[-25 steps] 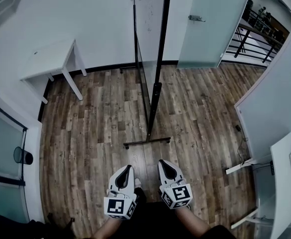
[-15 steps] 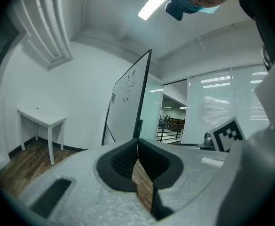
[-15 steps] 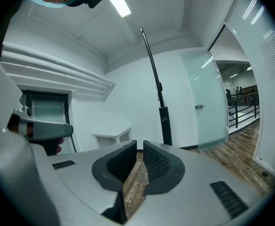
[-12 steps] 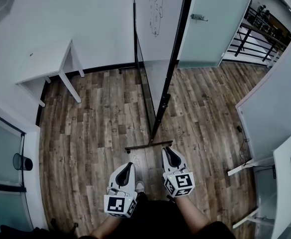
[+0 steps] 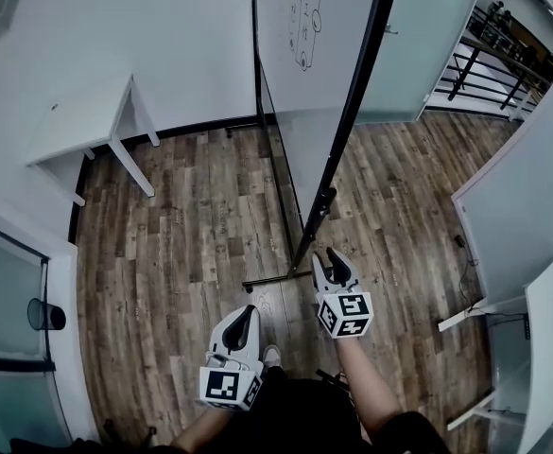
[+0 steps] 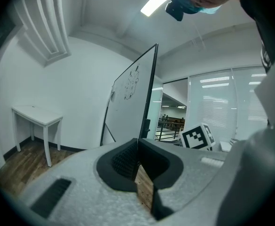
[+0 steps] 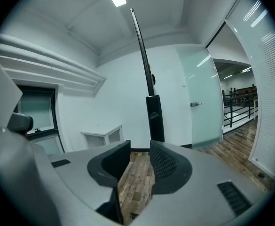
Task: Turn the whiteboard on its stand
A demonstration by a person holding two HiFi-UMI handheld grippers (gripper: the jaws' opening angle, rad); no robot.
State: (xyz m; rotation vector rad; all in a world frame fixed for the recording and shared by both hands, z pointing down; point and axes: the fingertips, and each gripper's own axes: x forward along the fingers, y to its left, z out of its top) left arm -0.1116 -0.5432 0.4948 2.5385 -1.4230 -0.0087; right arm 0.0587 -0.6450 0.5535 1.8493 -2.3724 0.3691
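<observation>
The whiteboard point(image 5: 300, 36) stands on its black stand point(image 5: 278, 279), nearly edge-on to me, with marker drawings on its face. Its black near frame post point(image 5: 347, 121) runs down to a clamp point(image 5: 321, 206). My right gripper point(image 5: 334, 254) reaches toward the bottom of that post; its jaws have just been opening and hold nothing. In the right gripper view, the right gripper point(image 7: 140, 147) has the post point(image 7: 154, 119) straight ahead, a little beyond its tips. My left gripper point(image 5: 247, 312) hangs back, shut and empty. The left gripper view shows the left gripper point(image 6: 137, 142) and the whiteboard point(image 6: 132, 95) farther off.
A white side table point(image 5: 82, 121) stands against the left wall. A frosted glass door point(image 5: 418, 55) and a black railing point(image 5: 489, 60) lie behind the board. A white desk point(image 5: 545, 348) sits at the right, a dark bin point(image 5: 44, 315) at the far left. The floor is wood planks.
My right gripper has moved forward to the foot of the frame post and its jaws have parted. The left gripper shifted slightly. More of the board's drawn face shows now.
</observation>
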